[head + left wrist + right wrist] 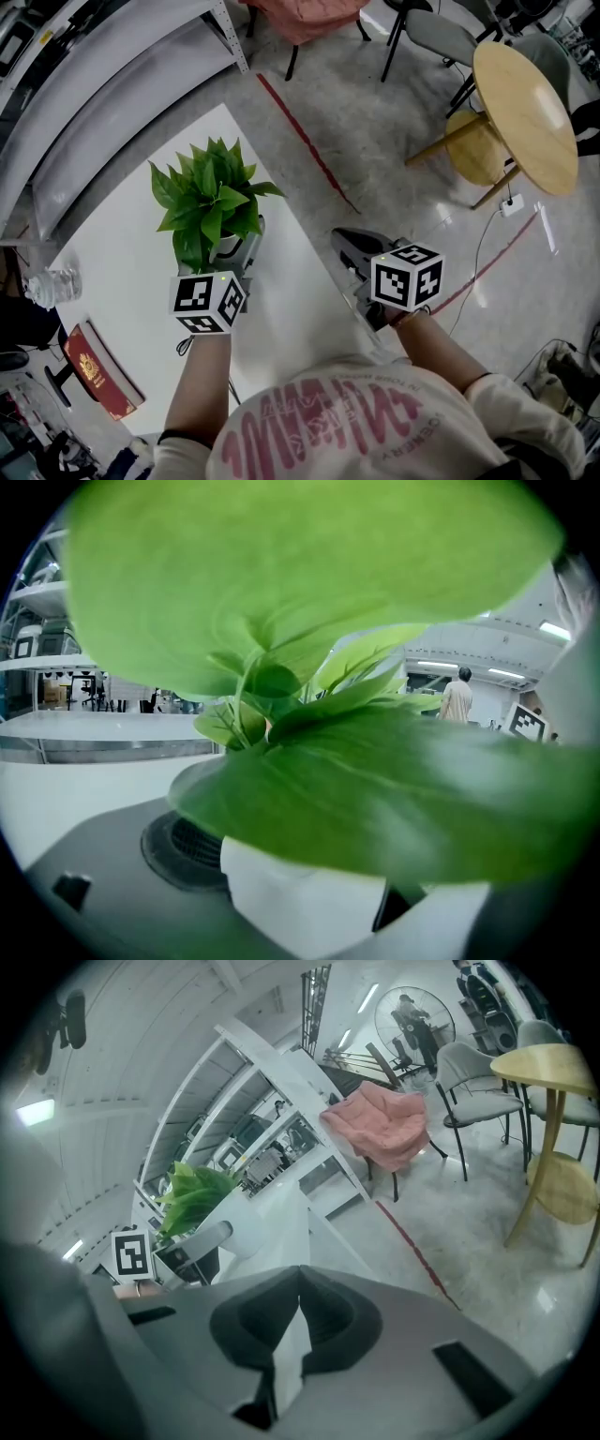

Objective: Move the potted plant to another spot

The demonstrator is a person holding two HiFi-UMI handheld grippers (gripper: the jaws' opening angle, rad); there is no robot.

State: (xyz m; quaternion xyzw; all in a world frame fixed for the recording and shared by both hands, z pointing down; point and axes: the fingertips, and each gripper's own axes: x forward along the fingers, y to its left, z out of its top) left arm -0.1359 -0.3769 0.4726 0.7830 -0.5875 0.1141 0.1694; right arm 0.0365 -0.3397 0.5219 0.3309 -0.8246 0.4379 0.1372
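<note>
Water bottle: at white table left edge.
Red booklet: flat, near bottle.
Round wooden table: well apart, on floor.

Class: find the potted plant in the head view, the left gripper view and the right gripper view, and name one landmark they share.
Head view: potted plant left of centre, over the white table, its pot between the left gripper jaws.
Left gripper view: leaves fill most of the picture, with the white pot at bottom centre.
Right gripper view: small, left of middle.
Shared landmark: the white table, seen in all three.
</note>
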